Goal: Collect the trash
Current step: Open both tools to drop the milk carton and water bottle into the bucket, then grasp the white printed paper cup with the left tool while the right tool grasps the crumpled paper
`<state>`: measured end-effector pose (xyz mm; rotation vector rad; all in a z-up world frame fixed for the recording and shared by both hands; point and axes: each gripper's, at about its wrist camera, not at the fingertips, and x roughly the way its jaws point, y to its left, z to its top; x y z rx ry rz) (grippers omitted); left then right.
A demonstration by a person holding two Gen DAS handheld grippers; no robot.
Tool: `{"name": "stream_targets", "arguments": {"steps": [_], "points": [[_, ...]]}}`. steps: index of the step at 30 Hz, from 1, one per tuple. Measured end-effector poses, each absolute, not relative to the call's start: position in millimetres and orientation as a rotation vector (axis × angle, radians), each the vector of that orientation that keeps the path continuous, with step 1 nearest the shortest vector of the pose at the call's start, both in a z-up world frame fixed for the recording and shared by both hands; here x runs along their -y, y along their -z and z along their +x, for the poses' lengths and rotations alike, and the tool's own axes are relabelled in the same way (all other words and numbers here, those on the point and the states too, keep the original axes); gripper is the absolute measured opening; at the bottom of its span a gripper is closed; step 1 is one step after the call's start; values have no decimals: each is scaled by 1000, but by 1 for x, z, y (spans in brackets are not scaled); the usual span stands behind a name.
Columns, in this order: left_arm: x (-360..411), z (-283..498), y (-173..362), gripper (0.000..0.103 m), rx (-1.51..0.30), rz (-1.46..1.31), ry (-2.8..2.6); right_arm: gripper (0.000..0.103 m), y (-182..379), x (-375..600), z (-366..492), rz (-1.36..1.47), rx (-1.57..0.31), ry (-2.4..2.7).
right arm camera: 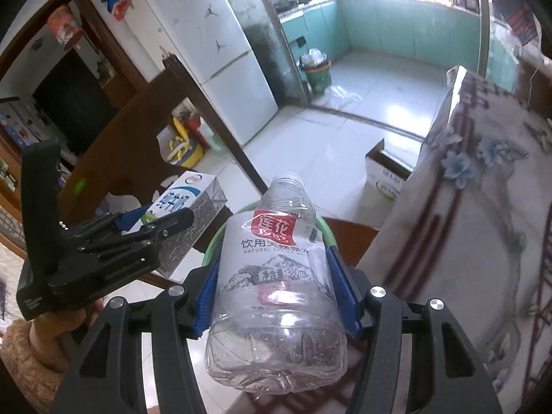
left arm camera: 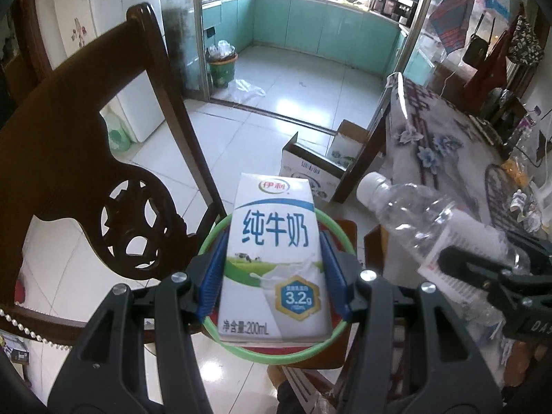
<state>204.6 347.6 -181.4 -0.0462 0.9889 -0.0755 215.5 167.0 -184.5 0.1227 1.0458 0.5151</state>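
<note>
Milk carton (left arm camera: 274,262) between left tool (left arm camera: 272,269) pads, green rim (left arm camera: 312,351) mostly hidden.

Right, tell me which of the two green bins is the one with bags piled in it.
The far green bin by the kitchen doorway, heaped with clear plastic bags. The near green-rimmed bin lies directly under the held milk carton.

2 close wrist views, steeply downward along the fingers, both over the green basket (left arm camera: 331,222) rim.
</note>
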Motion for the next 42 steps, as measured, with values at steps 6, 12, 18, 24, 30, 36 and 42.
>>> {"name": "stream_targets", "arguments": {"steps": [6,12,18,24,30,36,42], "points": [[-357,216,194,51,-1016,-56,73,56,194,-178,227,138,-1089,-530],[-367,225,197,66,-1017,-83,57,76,187,-185,231,146,-1049,-524],[-367,224,190,68,-1002,-100,56,76,175,-180,224,106,-1028,-528],[-347,214,173,70,-964,-82,93,76,155,-149,208,105,-967,-487],[-306,198,165,77,-950,-56,158,76,145,-94,185,122,-938,-385],[-247,184,157,77,-938,-10,234,76,147,-9,158,181,-936,-236],[-165,165,152,77,-932,8,304,76,147,106,125,275,-925,-62]]}}
